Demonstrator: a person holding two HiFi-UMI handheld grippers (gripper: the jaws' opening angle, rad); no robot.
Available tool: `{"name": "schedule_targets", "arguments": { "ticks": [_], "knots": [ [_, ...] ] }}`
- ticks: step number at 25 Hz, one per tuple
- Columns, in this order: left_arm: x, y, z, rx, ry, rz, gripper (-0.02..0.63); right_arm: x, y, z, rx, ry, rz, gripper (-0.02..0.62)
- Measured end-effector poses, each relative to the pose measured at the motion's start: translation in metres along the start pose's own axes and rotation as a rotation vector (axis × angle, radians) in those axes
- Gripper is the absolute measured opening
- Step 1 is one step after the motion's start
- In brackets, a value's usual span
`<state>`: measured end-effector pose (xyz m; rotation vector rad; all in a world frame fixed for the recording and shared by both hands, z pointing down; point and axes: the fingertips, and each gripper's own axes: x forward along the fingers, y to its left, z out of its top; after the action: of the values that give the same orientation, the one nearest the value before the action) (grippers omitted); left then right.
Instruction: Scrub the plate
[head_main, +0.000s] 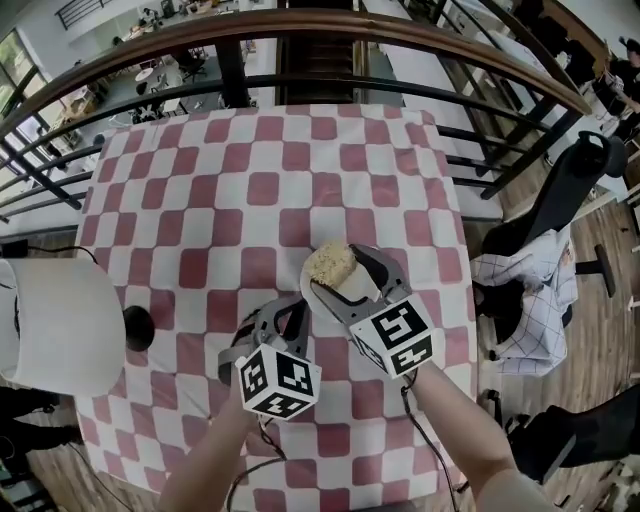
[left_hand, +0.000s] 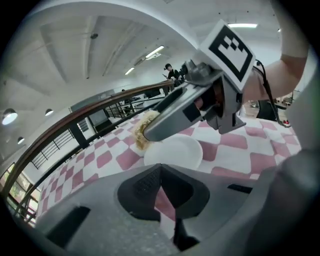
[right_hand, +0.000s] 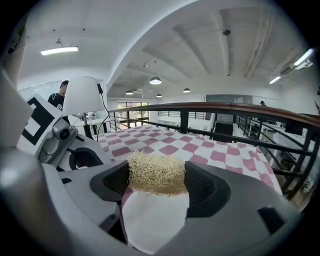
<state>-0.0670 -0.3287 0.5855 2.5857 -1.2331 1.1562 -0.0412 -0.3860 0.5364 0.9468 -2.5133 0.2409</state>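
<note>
A small white plate (head_main: 352, 292) lies on the red-and-white checked tablecloth (head_main: 250, 190), right of the table's middle. My right gripper (head_main: 335, 265) is shut on a straw-coloured fibre scrubber (head_main: 331, 262), which rests on the plate's far edge. In the right gripper view the scrubber (right_hand: 157, 174) sits squeezed between the two pads over the plate (right_hand: 152, 220). My left gripper (head_main: 297, 305) is at the plate's near-left rim. In the left gripper view its jaws meet right at the near edge of the plate (left_hand: 175, 152), shut on the rim.
A white lamp shade (head_main: 55, 325) with a black base (head_main: 138, 328) stands at the table's left edge. A curved dark railing (head_main: 300, 25) runs past the far side. An office chair with a checked cloth (head_main: 535, 275) is off the right edge.
</note>
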Motion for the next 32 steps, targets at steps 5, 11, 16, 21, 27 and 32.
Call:
{"name": "schedule_targets", "arguments": {
  "ticks": [5,11,16,21,27,32],
  "knots": [
    [0.033,-0.009,-0.015,0.012,0.039,-0.016,0.014,0.034,-0.001,-0.033,-0.032,0.082,0.031,0.334],
    [0.055,-0.021,-0.029,0.023,0.086,-0.045,0.014,0.05,0.008,-0.056,-0.079,0.182,0.068,0.334],
    [0.059,-0.018,-0.032,-0.014,0.109,-0.049,0.014,0.042,-0.005,-0.06,-0.163,0.224,0.007,0.334],
    [0.058,-0.013,-0.033,-0.046,0.084,-0.046,0.014,0.019,-0.047,-0.074,-0.119,0.238,-0.124,0.334],
    [0.058,-0.012,-0.035,-0.06,0.072,-0.04,0.014,-0.013,-0.096,-0.086,-0.026,0.205,-0.252,0.334],
    [0.06,-0.014,-0.034,-0.051,0.073,-0.049,0.014,-0.024,-0.057,-0.029,-0.077,0.069,-0.161,0.334]
  ]
}}
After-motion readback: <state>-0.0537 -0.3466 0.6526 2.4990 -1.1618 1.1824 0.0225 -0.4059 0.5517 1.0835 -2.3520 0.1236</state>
